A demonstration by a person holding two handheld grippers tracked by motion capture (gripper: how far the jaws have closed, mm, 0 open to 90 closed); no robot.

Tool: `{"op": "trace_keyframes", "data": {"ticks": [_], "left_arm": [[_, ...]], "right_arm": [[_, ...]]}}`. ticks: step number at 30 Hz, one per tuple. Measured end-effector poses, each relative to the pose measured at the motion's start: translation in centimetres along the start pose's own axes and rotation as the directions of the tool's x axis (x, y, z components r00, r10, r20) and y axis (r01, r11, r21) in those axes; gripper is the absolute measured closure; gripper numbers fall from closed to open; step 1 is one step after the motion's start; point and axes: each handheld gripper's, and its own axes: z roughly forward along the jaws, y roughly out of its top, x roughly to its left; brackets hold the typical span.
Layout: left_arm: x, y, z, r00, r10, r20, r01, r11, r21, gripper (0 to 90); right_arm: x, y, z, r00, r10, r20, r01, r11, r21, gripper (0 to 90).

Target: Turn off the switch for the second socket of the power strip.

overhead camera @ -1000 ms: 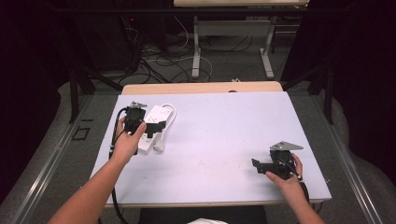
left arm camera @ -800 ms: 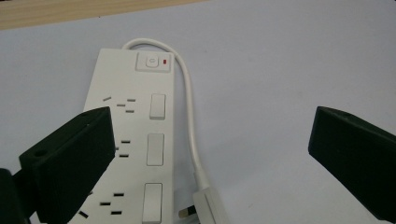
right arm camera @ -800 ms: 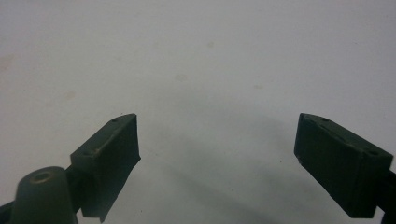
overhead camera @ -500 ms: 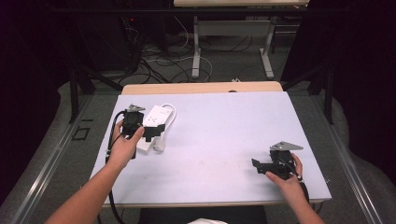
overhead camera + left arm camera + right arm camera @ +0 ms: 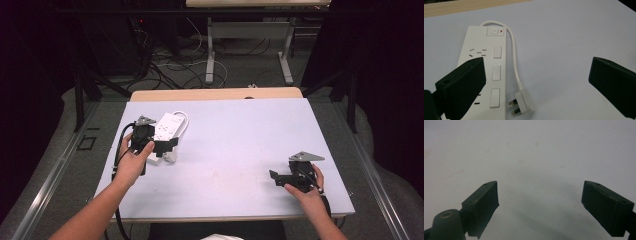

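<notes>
The tabletop (image 5: 230, 150) is a broad pale sheet with a strip of bare wood along its far edge, and it carries little besides the work at its left side. There a white power strip (image 5: 166, 129) lies flat near the far left corner, its sockets and rocker switches facing up and its main switch with a small red mark at the far end. Its white cord (image 5: 514, 60) loops out from that end and runs back along the strip's side to a white plug (image 5: 523, 105), which lies on the tabletop just beside the strip with its pins showing. The left claw (image 5: 167, 146) hovers over the near end of the strip with its jaws spread wide and nothing between them; in the left gripper view one jaw overlaps the strip's near sockets and the other stands over bare tabletop beyond the plug. The right claw (image 5: 276, 176) rests well apart at the near right, jaws also wide and empty over bare surface. The step in hand looks like the approach to the plug or strip; the next move calls for lowering the left claw and centring its jaws on the chosen piece before closing.
</notes>
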Motion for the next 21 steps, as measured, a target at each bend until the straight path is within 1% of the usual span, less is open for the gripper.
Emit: {"op": "trace_keyframes", "data": {"ticks": [3, 4, 6, 7, 9, 11, 12, 16, 17, 18, 20, 21], "left_arm": [[-0.3, -0.2, 0.0, 0.9999, -0.002, 0.01, 0.003, 1.0, -0.005, 1.0], [-0.3, -0.3, -0.1, 0.9999, 0.006, 0.011, -0.006, 1.0, -0.002, 0.9], [-0.5, -0.4, 0.0, 0.9999, 0.007, 0.015, -0.006, 0.9999, -0.01, 1.0], [-0.6, -0.5, -0.1, 0.9999, 0.003, 0.016, -0.003, 1.0, -0.006, 1.0], [-0.7, -0.6, 0.0, 0.9996, 0.013, 0.023, -0.013, 0.9999, -0.009, 1.1], [-0.9, -0.8, 0.1, 0.9994, 0.014, 0.03, -0.014, 0.9998, -0.014, 1.2], [-1.1, -0.9, 0.1, 0.9995, 0.007, 0.031, -0.007, 0.9999, -0.009, 1.2], [-1.4, -1.3, 0.2, 0.9988, 0.013, 0.047, -0.013, 0.9998, -0.014, 1.2], [-1.6, -1.5, 0.3, 0.9986, -0.003, 0.052, 0.004, 0.9997, -0.022, 1.2], [-1.6, -1.6, 0.3, 0.9984, 0.009, 0.056, -0.008, 0.9998, -0.017, 1.2], [-1.7, -1.9, 0.5, 0.9979, 0.011, 0.063, -0.01, 0.9998, -0.015, 1.3], [-1.8, -2.1, 0.6, 0.9975, 0.0, 0.071, 0.001, 0.9999, -0.014, 1.4]], "right_arm": [[0.0, 0.0, 0.0, 1.0, 0.001, 0.0, -0.001, 1.0, 0.0, 13.5], [0.0, 0.0, 0.0, 1.0, -0.003, 0.001, 0.003, 1.0, -0.001, 13.5], [0.0, 0.0, 0.0, 1.0, -0.003, 0.001, 0.003, 1.0, 0.0, 13.6], [0.0, 0.0, 0.0, 1.0, -0.005, 0.0, 0.005, 1.0, 0.0, 13.6], [0.0, 0.0, 0.0, 1.0, -0.003, -0.001, 0.003, 1.0, 0.001, 13.6], [0.0, 0.0, 0.0, 1.0, -0.004, 0.0, 0.004, 1.0, 0.0, 13.5], [0.0, 0.0, 0.0, 1.0, 0.0, 0.001, 0.0, 1.0, 0.0, 13.5], [0.0, 0.0, 0.0, 1.0, -0.002, 0.001, 0.002, 1.0, -0.001, 13.6], [0.0, 0.0, 0.0, 1.0, 0.0, 0.001, 0.0, 1.0, 0.0, 13.6], [0.0, 0.0, 0.0, 1.0, 0.003, 0.0, -0.003, 1.0, 0.0, 13.5], [0.0, 0.0, 0.0, 1.0, 0.0, 0.001, 0.0, 1.0, -0.001, 13.6], [0.0, 0.0, 0.0, 1.0, -0.002, 0.0, 0.002, 1.0, -0.002, 13.5]]}}
